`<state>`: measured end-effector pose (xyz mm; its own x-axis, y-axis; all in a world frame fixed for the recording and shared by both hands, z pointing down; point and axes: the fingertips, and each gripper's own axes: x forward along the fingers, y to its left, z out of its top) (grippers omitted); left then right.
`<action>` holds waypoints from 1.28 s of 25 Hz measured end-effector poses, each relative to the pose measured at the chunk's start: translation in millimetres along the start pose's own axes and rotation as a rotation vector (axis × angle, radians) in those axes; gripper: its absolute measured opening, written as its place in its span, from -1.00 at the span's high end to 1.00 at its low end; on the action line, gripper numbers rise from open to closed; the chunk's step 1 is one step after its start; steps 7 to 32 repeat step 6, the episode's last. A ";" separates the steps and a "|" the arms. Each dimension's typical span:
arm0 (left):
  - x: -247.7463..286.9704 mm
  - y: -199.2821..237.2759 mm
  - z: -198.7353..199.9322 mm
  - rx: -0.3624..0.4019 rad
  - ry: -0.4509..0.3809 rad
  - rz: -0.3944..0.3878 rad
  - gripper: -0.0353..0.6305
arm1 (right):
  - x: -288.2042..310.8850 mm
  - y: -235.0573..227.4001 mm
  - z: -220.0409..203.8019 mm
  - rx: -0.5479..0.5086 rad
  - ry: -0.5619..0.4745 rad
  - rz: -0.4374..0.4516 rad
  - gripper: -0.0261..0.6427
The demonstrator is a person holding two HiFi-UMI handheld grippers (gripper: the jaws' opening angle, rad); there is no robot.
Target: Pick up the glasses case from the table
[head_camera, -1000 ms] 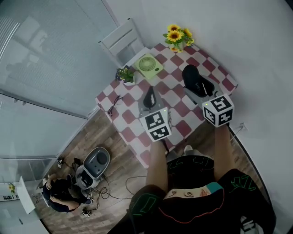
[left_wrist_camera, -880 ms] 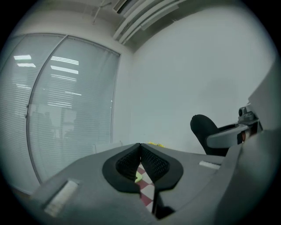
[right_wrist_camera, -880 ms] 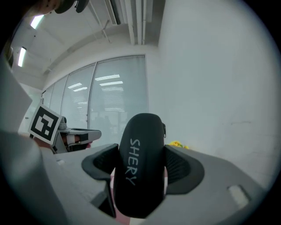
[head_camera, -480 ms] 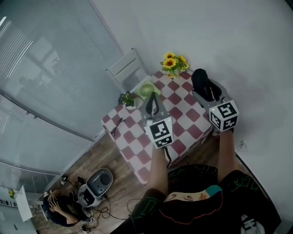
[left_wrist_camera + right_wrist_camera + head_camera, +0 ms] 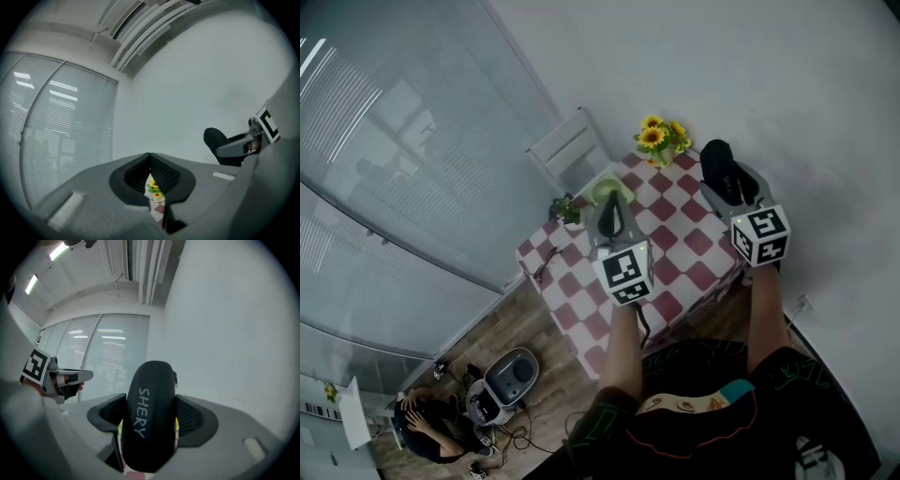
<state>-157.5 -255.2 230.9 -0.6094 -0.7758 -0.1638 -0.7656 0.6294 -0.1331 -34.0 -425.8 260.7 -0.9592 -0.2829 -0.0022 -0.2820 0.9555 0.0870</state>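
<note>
Glasses case [image 5: 149, 399] sits clamped in the right gripper [image 5: 729, 190]. In the right gripper view we see the two dark pads pressing its long sides, and the case stands on end with its white lettering running down the front. Behind it there is only wall, ceiling lights and blinds, so the gripper is tipped upward and the case touches nothing but the pads.

Over the last second the checked table [image 5: 675, 272] has shrunk in the head view and drawn in toward the middle of the frame. The gripper cubes have kept much the same place and size. We read that as the person straightening up and lifting both tools away from the tabletop. A second ago the case already hung in the jaws above the cloth. Now it shows beyond the table's far right corner, against the white wall and near the sunflowers [image 5: 661, 139].

The left gripper [image 5: 151, 183] holds nothing. Its jaws meet at the tips, and through the narrow slit below them we glimpse only the flowers and a bit of cloth.

We judge the pick-up as good as done, since the case is off the table and held firmly. What remains is keeping the clamp steady.
</note>
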 end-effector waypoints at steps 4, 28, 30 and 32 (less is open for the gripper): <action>2.6 -8.4 3.5 -0.060 -0.005 -0.026 0.88 | -1.0 -6.0 1.4 -0.006 -0.010 0.000 -0.07; 3.3 -11.4 5.8 -0.130 -0.012 -0.053 0.88 | -0.5 -7.8 2.3 -0.016 -0.018 0.005 -0.07; 3.3 -11.4 5.8 -0.130 -0.012 -0.053 0.88 | -0.5 -7.8 2.3 -0.016 -0.018 0.005 -0.07; 3.3 -11.4 5.8 -0.130 -0.012 -0.053 0.88 | -0.5 -7.8 2.3 -0.016 -0.018 0.005 -0.07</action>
